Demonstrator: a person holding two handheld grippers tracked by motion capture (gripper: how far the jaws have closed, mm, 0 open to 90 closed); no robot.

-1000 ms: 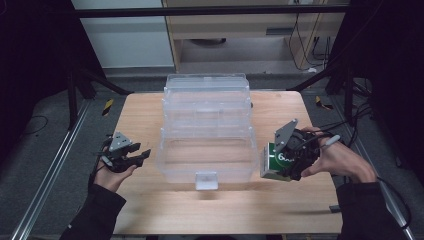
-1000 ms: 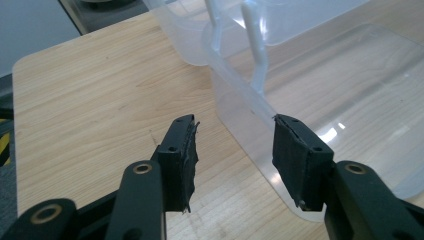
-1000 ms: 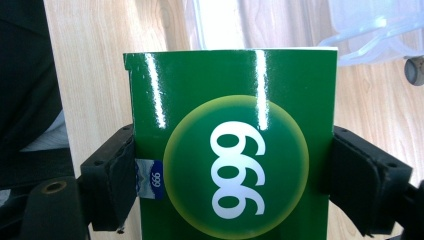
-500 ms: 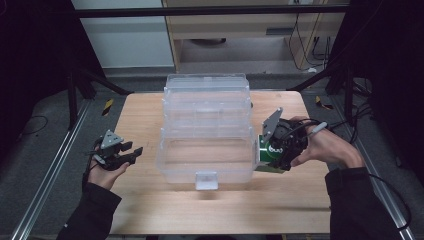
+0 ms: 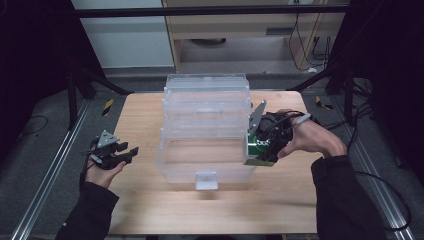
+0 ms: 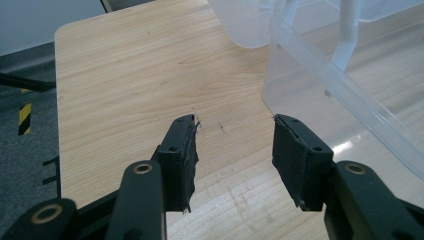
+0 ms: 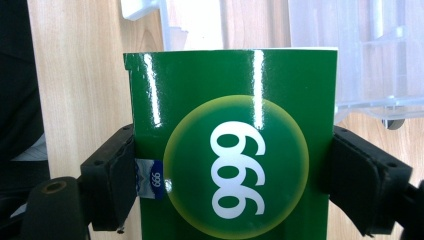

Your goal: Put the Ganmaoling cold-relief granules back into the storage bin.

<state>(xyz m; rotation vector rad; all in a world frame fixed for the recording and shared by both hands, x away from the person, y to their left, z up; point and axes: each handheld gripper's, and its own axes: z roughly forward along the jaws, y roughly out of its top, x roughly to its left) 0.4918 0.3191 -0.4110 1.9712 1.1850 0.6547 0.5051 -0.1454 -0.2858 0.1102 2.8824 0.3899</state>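
High view: a person sits at a wooden table (image 5: 150, 200) w/ a clear plastic storage bin (image 5: 205, 150) in the middle, its lid tipped up at the back. Right gripper (image 5: 262, 145) holds a green box (image 5: 257, 150) at the bin's right wall, at about rim height and not yet inside. Right gripper view: both pads clamp the sides of the glossy green box (image 7: 232, 150), marked w/ white "999" in a yellow-green circle; bin plastic sits just beyond. Left gripper (image 5: 117, 152) rests near the table's left edge, apart from the bin; in the left gripper view its jaws stand wide w/ nothing between them. Judged progress: box picked up and brought to the bin; lowering it in and letting go are left. Bin interior looks empty.
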